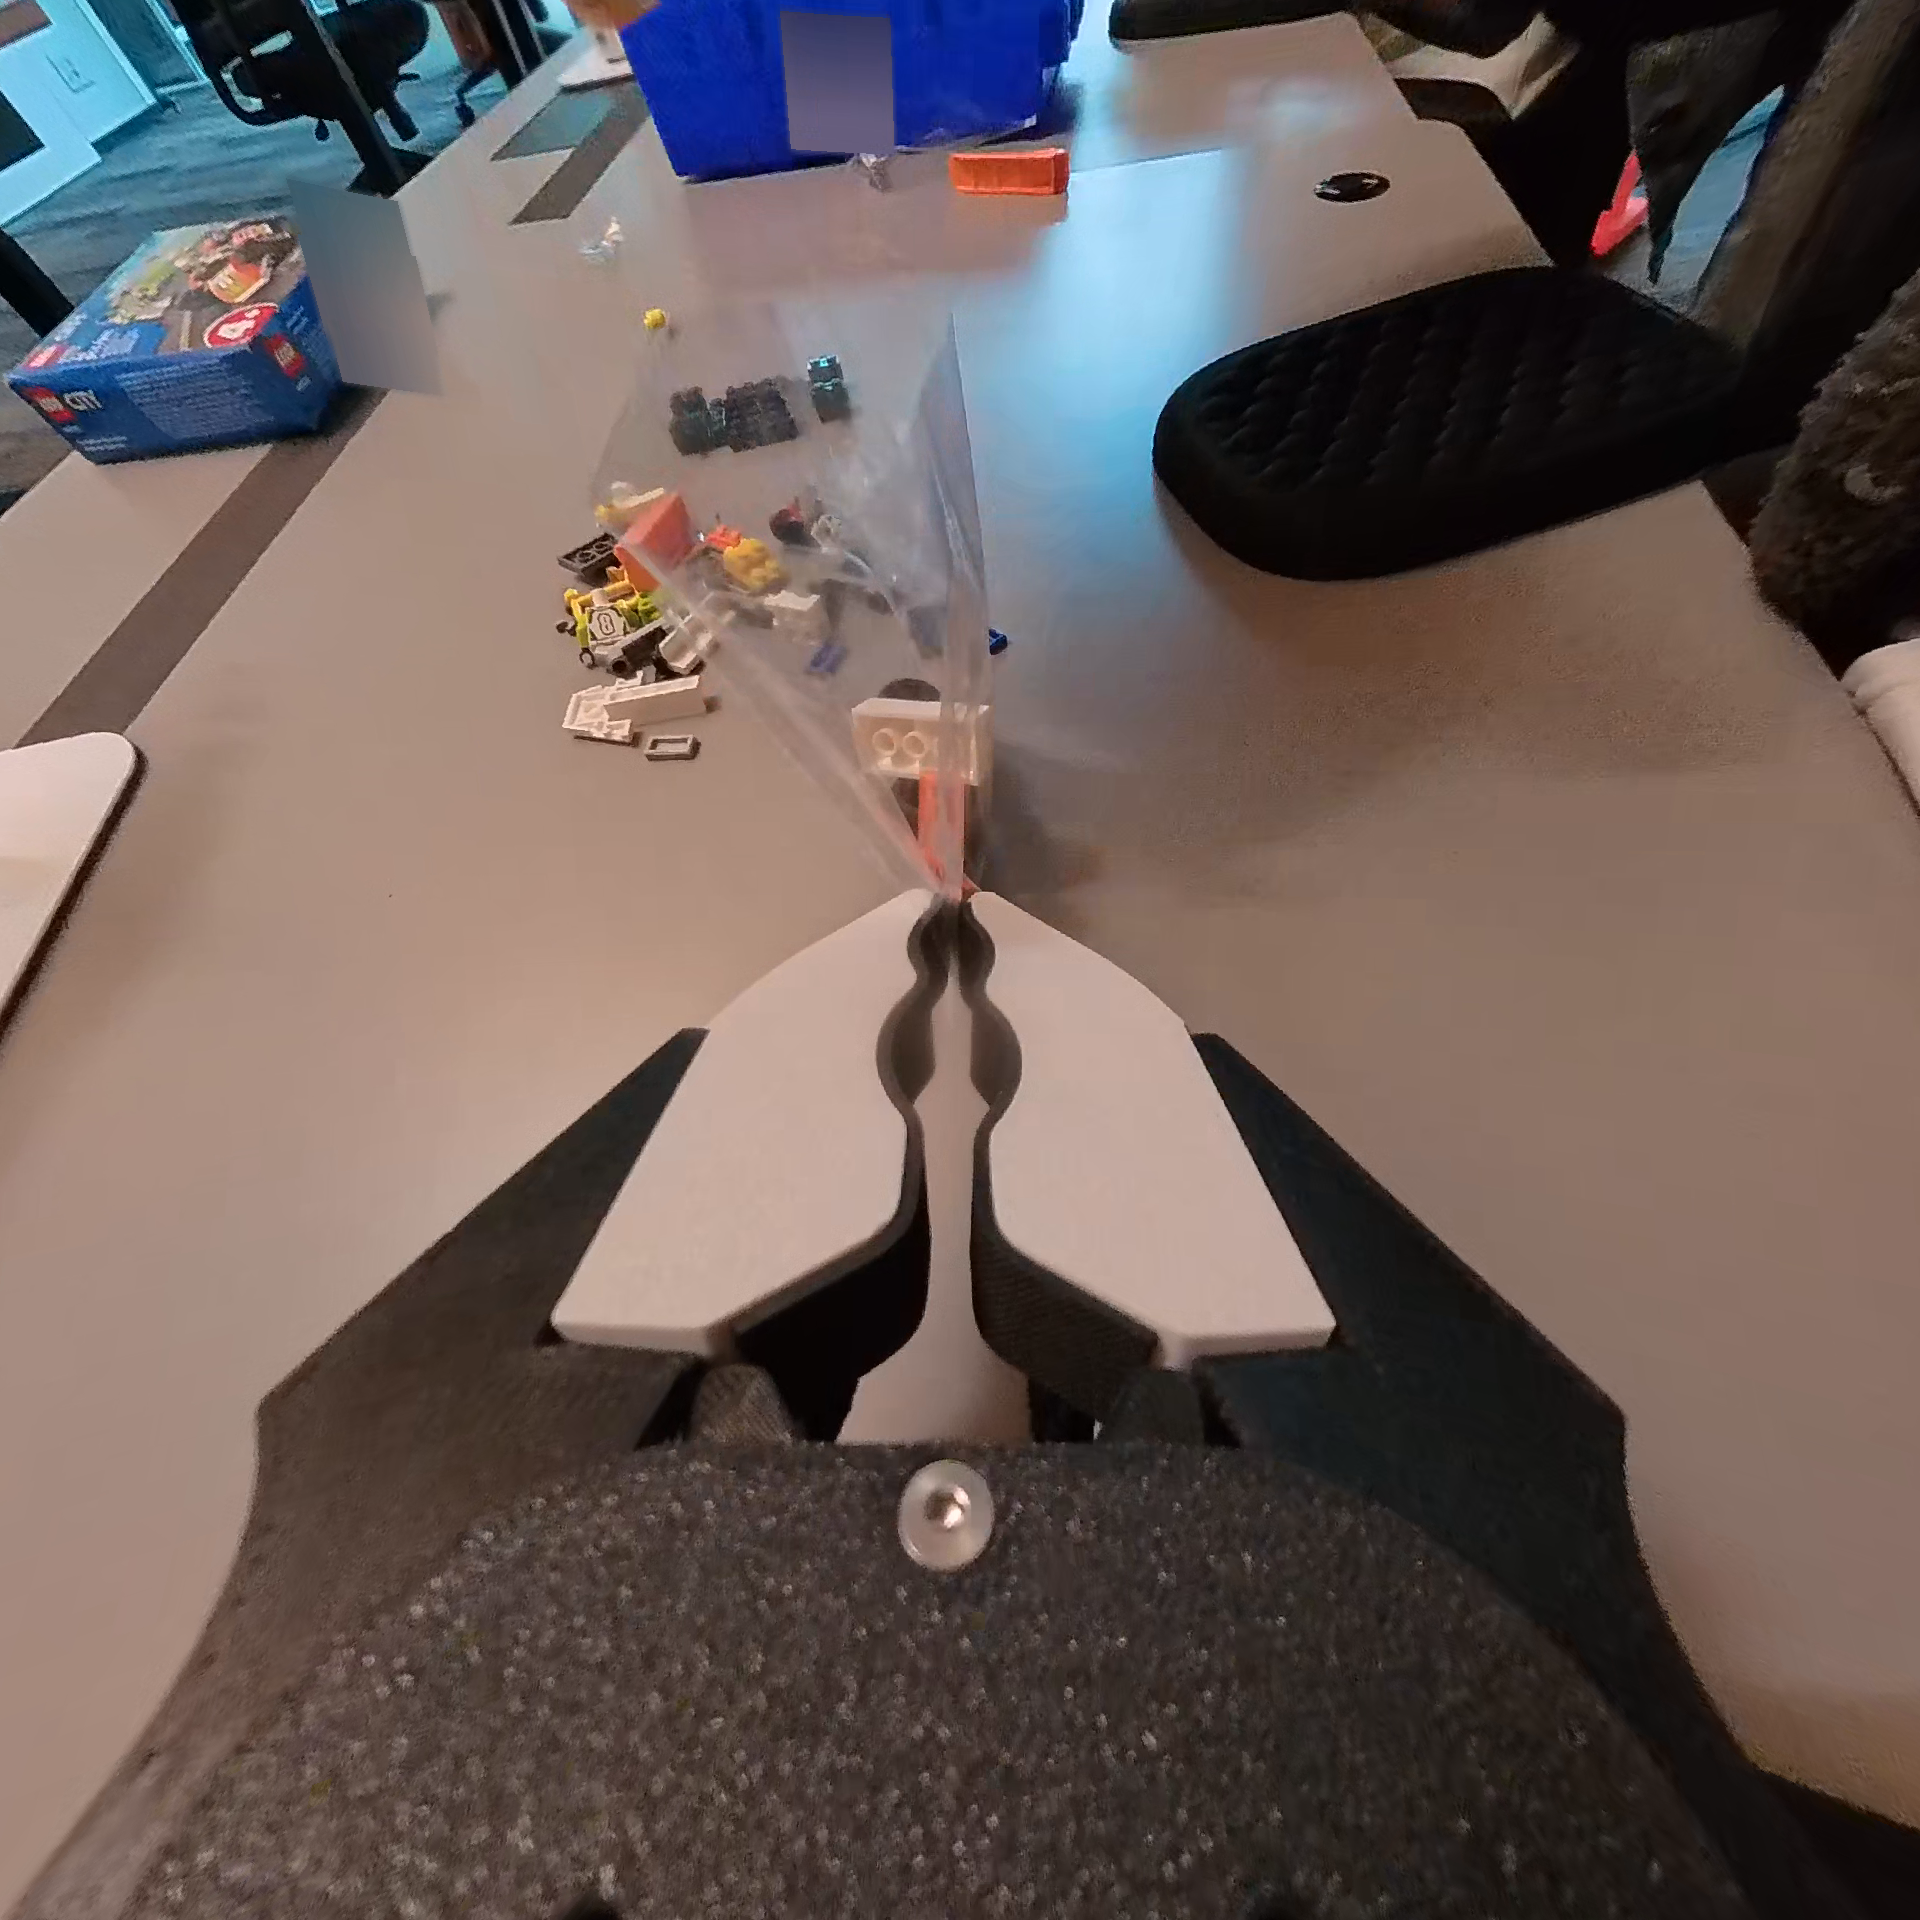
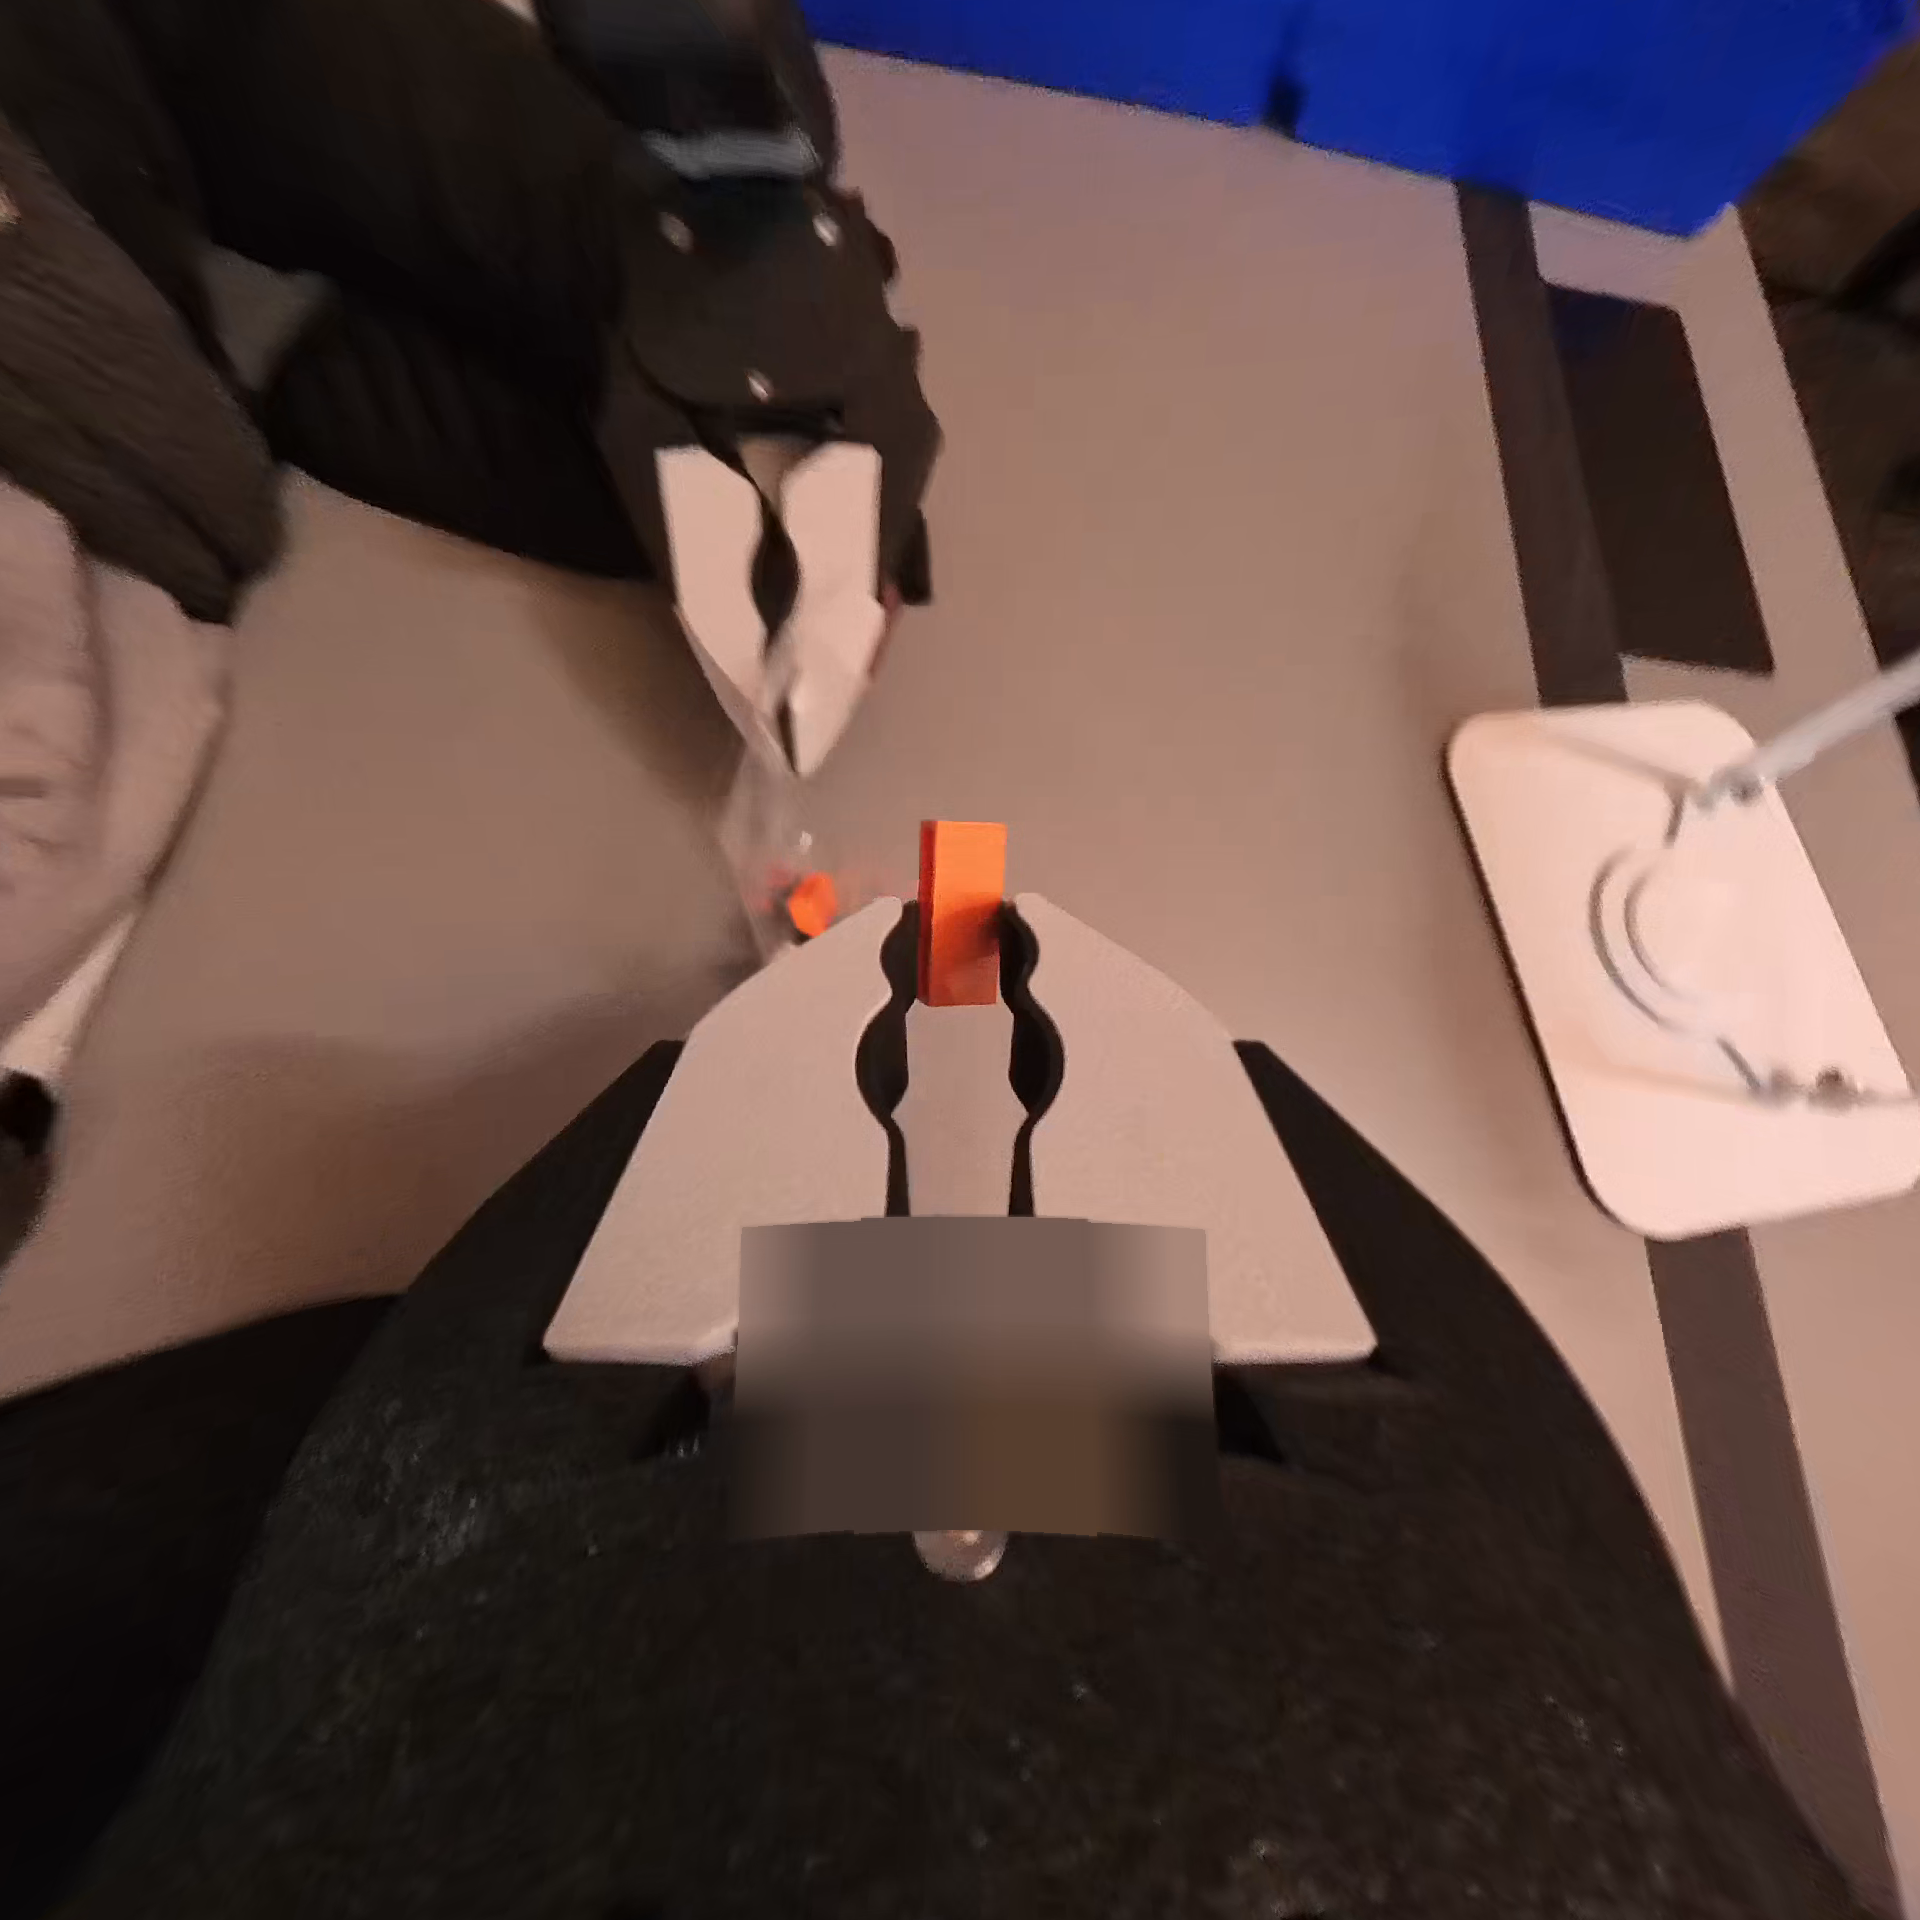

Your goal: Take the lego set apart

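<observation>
My left gripper (image 1: 948, 902) is shut on the edge of a clear plastic bag (image 1: 831, 582) and holds it up off the grey table (image 1: 1351, 935). A white brick (image 1: 920, 750) shows through the bag near my fingertips; I cannot tell if it is inside. Loose lego pieces (image 1: 644, 613) lie in a pile beyond. My right gripper (image 2: 956, 914) is shut on a flat orange brick (image 2: 961, 883), held upright above the table. The left gripper (image 2: 795, 743) with the bag (image 2: 774, 831) shows just to the left, with an orange piece (image 2: 810, 902) in the bag.
A blue lego box (image 1: 177, 353) sits at the far left and a blue bag (image 1: 852, 83) at the back. An orange block (image 1: 1008, 171) lies beside it. A black cushion (image 1: 1455, 416) is on the right. A white stand base (image 2: 1662, 966) is right of my right gripper. Across from one pair of fingers to the other is roughly 15 centimeters. From my left tips it is roughly 4 centimeters to the orange piece (image 2: 810, 902); from my right, 12 centimeters.
</observation>
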The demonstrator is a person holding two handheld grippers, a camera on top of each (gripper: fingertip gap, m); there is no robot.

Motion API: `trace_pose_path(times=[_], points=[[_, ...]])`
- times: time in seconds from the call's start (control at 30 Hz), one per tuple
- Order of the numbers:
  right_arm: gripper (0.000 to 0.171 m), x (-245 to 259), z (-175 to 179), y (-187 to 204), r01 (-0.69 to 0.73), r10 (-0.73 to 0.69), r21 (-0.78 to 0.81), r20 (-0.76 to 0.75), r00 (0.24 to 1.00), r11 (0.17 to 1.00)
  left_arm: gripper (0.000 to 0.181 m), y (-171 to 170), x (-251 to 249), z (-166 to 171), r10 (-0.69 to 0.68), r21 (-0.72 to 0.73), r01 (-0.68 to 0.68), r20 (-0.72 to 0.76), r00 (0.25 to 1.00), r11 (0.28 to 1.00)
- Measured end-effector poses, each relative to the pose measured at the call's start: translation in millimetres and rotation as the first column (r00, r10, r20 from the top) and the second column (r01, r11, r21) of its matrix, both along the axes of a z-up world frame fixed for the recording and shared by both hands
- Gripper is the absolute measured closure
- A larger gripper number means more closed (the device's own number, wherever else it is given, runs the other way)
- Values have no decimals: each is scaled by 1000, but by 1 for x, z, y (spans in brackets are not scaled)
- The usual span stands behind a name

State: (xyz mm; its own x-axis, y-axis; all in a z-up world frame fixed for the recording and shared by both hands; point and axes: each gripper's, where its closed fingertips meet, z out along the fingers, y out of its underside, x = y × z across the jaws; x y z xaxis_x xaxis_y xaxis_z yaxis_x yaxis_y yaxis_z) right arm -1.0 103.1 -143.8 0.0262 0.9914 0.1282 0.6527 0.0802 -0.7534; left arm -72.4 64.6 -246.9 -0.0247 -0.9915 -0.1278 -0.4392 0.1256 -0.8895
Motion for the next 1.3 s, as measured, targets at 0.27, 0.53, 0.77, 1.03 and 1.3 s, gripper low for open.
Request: trace_pose_path(times=[0.27,0.53,0.77,1.03,1.3], points=[[152,-27,-29,-15,-102,106,-62,65,992,993,180,0,0,3,2,14,-2,8,1000,1000],[146,24,-43,52,130,-129,-4,107,986,991,180,-1,0,3,-3,2,3,16,1000,1000],[140,56,-138,71,256,-219,-44,391,894,966,180,0,-1,2,0,-7,0,15,1000,1000],[141,54,-159,67,320,-221,-138,476,851,937,180,-3,0,4,-14,-22,14,23,1000,1000],[160,56,-153,62,296,-213,-127,442,871,947,180,-5,1,4,-16,-22,16,22,1000,1000]])
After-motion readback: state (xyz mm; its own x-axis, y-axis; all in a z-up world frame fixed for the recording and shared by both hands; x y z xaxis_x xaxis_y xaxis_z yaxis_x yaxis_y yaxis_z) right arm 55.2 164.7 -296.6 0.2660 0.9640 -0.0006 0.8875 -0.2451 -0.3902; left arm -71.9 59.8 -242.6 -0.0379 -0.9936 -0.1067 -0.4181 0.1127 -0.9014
